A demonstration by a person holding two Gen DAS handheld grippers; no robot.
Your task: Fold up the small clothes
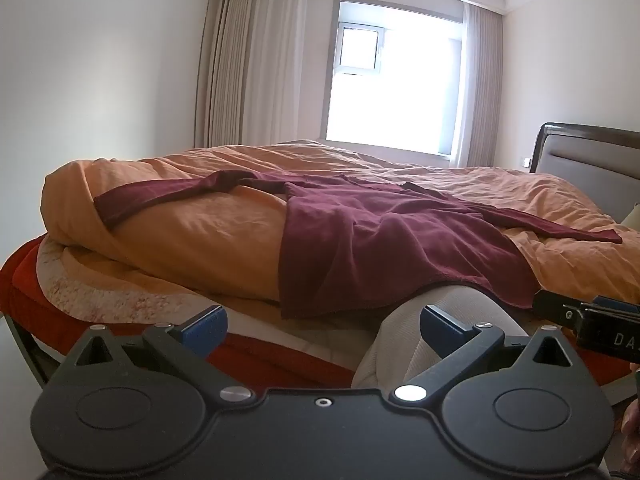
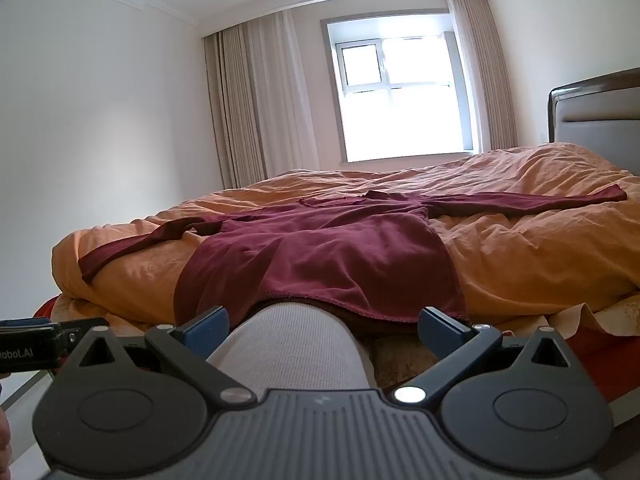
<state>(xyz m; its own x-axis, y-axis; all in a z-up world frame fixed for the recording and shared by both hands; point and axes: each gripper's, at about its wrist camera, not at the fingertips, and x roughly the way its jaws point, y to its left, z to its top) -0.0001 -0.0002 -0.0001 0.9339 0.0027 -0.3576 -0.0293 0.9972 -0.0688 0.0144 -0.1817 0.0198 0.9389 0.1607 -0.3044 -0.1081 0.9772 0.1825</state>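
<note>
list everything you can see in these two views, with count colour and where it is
shirt: 1, dark red, long-sleeved, spread flat on the duvet, sleeves out to both sides, hem at the near bed edge
duvet: 1, orange, rumpled, covering the bed
bed sheet: 1, pale patterned with a red layer under it, showing at the near edge
headboard: 1, dark frame with grey panel, far right
window: 1, bright, grey frame, far wall
curtains: pale beige, on both sides of the window
walls: white, left and right
knee: 1, in light ribbed fabric, by the hem
left gripper: 1, black with blue pads, open, empty
right gripper: 1, black with blue pads, open, empty
</note>
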